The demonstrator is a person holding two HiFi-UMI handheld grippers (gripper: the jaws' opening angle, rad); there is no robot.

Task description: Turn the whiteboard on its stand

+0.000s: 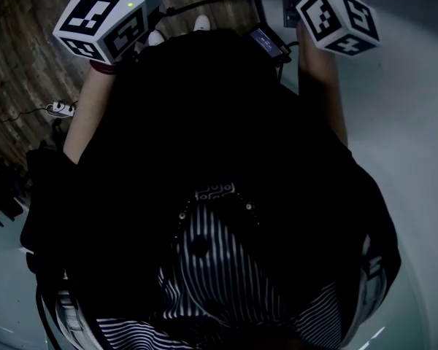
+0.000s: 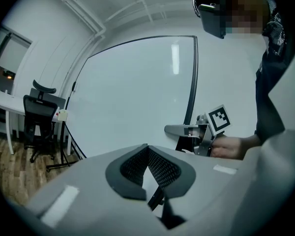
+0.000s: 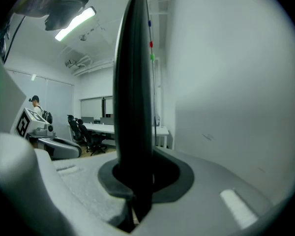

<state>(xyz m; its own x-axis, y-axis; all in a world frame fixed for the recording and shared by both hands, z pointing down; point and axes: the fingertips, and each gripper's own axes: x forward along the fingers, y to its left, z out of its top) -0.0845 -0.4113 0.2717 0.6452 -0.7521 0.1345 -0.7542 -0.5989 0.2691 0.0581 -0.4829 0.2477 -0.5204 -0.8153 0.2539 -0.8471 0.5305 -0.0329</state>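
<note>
The whiteboard point(image 2: 137, 92) fills the left gripper view, its black frame edge point(image 2: 193, 77) running down its right side. My right gripper point(image 2: 184, 130) is shut on that edge low down, held by a hand. In the right gripper view the black frame point(image 3: 132, 92) stands upright between the jaws of the right gripper point(image 3: 135, 181), with the white board face point(image 3: 226, 97) to its right. My left gripper point(image 2: 148, 168) is apart from the board, its pads together with nothing between them. From the head view only the two marker cubes point(image 1: 102, 24) point(image 1: 339, 17) show above my dark clothes.
A black office chair point(image 2: 37, 117) and a white desk point(image 2: 0, 100) stand at the left on a wood floor, beside the stand's legs and cables point(image 2: 64, 156). Behind the board are more desks and chairs point(image 3: 88, 129) and a person point(image 3: 37, 104).
</note>
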